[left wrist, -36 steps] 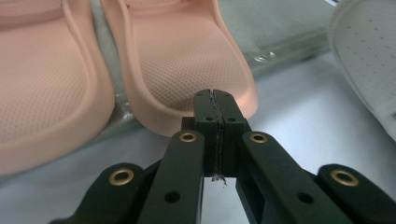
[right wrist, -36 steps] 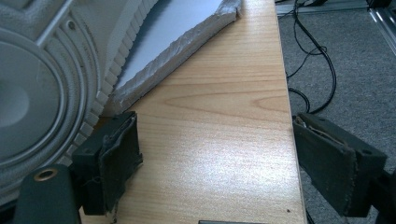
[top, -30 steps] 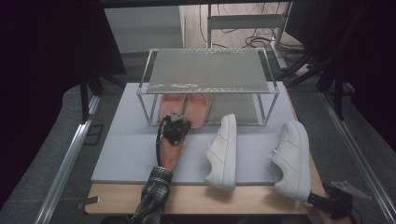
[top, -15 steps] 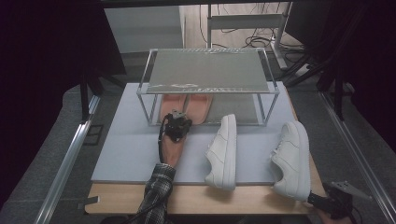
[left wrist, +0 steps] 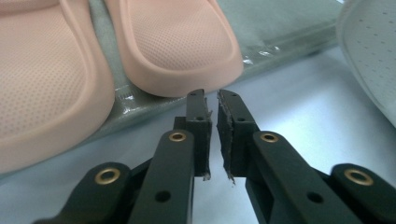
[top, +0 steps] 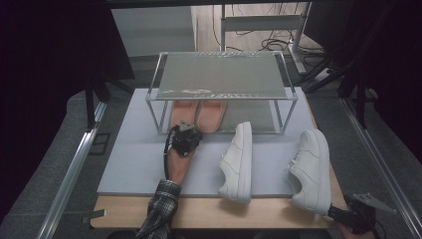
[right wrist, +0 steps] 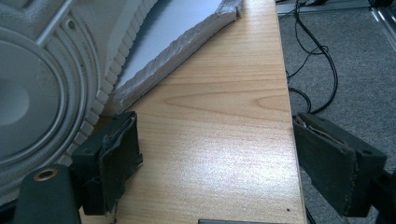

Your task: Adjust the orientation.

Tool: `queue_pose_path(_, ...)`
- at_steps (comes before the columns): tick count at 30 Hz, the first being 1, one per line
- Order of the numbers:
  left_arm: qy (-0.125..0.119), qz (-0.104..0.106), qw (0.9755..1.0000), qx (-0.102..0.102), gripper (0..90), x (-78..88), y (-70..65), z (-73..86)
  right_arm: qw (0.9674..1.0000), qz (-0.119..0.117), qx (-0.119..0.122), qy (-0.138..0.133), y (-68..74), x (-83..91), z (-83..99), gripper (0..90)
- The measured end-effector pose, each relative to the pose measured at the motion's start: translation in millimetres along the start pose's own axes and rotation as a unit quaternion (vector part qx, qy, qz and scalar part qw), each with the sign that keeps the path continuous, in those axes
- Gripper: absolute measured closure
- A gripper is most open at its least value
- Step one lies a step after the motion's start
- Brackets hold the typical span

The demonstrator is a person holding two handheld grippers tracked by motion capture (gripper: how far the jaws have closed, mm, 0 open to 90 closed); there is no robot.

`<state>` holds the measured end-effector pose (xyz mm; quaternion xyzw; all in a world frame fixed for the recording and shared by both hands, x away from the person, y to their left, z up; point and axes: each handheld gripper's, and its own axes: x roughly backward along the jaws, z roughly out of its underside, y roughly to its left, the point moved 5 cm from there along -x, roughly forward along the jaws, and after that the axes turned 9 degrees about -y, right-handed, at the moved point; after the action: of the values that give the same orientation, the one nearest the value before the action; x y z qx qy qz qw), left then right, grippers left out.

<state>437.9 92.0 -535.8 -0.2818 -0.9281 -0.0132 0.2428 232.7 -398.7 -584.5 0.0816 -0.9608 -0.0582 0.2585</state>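
We see our left gripper at the near edge of the clear rack, just short of the pink slippers lying side by side under it. Its jaws have just been opening and stand a narrow slit apart, with nothing between them; the tips hover just off the nearer slipper's rim. Our right gripper sits at the near right corner of the wooden table, jaws spread wide and empty, one pad just beside the sole of the right white sneaker.
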Motion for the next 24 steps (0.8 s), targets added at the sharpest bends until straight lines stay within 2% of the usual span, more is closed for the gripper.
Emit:
queue_pose_path(3, 0.000, 0.005, 1.0000, 0.004, 79.8, 6.1, -1.1, 1.1, 1.0000, 0.000, 0.000, 0.000, 0.0, 0.0, 0.0, 15.7)
queue_pose_path(9, 0.002, 0.007, 1.0000, -0.006, 73.4, 17.4, -1.8, 3.7, 1.0000, 0.000, 0.000, 0.000, 0.0, 0.0, 0.0, 15.7)
queue_pose_path(16, 0.003, 0.006, 0.9998, -0.019, 60.6, 29.0, -2.7, 5.4, 1.0000, 0.000, 0.000, 0.000, 0.1, 0.0, 0.1, 15.7)
queue_pose_path(24, 0.004, 0.012, 0.9997, -0.022, 48.3, 44.5, -7.0, 7.7, 1.0000, 0.000, 0.000, 0.000, 0.0, 0.0, 0.1, 15.7)
